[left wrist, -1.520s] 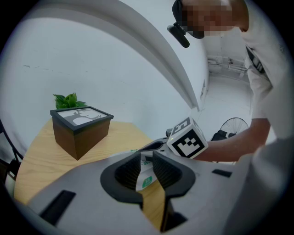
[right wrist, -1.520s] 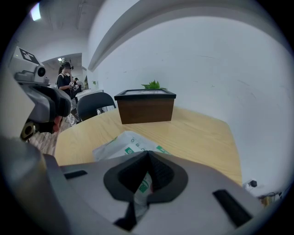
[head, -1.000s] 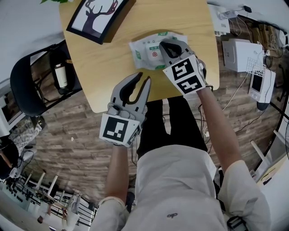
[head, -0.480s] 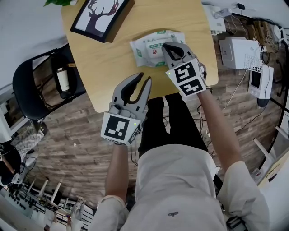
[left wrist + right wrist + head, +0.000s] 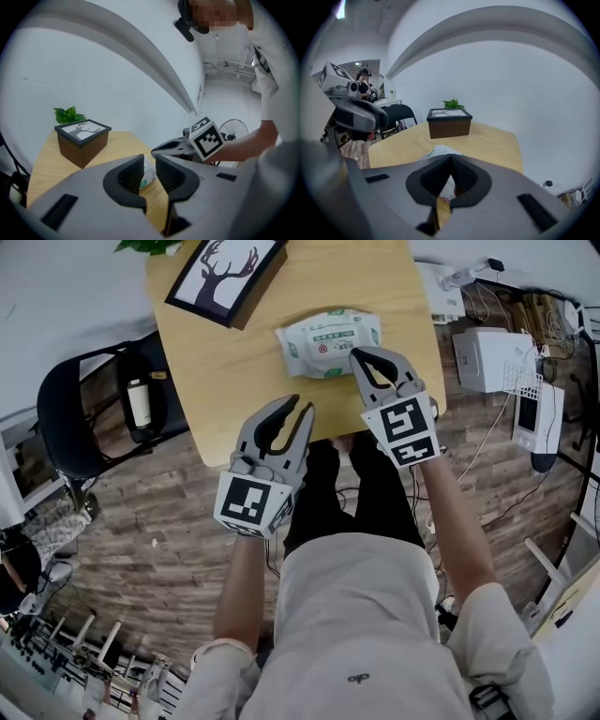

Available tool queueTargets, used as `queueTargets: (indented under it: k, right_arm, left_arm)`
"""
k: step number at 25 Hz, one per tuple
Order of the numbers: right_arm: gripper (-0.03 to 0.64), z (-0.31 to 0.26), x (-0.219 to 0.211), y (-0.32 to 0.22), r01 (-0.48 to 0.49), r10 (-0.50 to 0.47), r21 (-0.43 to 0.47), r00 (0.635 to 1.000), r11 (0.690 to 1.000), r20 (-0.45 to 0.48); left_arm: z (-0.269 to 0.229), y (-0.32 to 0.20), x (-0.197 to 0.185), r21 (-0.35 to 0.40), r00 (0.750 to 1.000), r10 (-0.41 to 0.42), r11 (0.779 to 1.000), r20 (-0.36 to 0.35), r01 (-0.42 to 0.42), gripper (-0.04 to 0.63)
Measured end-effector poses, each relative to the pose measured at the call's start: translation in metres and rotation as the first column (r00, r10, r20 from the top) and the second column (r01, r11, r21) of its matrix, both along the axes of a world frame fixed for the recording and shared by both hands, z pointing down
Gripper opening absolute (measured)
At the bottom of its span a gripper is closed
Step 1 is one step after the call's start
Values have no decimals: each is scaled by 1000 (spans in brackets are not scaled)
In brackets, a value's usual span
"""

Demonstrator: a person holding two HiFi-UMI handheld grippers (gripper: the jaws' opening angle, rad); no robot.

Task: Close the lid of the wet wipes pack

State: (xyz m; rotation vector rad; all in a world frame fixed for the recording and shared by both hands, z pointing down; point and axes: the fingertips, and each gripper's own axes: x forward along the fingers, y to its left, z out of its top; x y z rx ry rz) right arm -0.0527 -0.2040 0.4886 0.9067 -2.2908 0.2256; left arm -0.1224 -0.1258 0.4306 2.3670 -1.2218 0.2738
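The white and green wet wipes pack (image 5: 328,341) lies flat on the round wooden table (image 5: 216,381), its lid looking flat against the pack. My right gripper (image 5: 356,353) hovers just to the near right of the pack, shut and empty, its tips clear of the wrapper. Over the table's near edge, well short of the pack, my left gripper (image 5: 298,406) stands open by a narrow gap with nothing in it. Part of the pack (image 5: 439,151) shows above the shut jaws in the right gripper view. In the left gripper view the pack (image 5: 149,174) is a sliver between the pads, and the right gripper (image 5: 161,147) reaches in from the right.
A dark box with a deer picture (image 5: 225,277) stands at the table's far left, a green plant (image 5: 150,245) behind it. A black chair (image 5: 84,418) holding a bottle (image 5: 139,401) stands left of the table. White devices (image 5: 492,357) and cables lie on the floor at right.
My right gripper has lifted off the pack and drawn back toward the table's near right edge, still shut. The pack stays in place. The left gripper has risen slightly.
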Motion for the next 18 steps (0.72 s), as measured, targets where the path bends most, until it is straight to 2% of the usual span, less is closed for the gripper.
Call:
queueTargets:
  k: [8, 18]
  right_arm:
    - [-2, -47, 13, 25, 44, -45, 36, 998, 998, 54]
    - [-2, -116, 54, 72, 141, -150, 96, 983, 985, 105]
  left_arm:
    - [-26, 9, 13, 27, 999, -49, 998, 19, 48, 75]
    - [-76, 49, 56, 96, 987, -158, 983, 33, 154, 66]
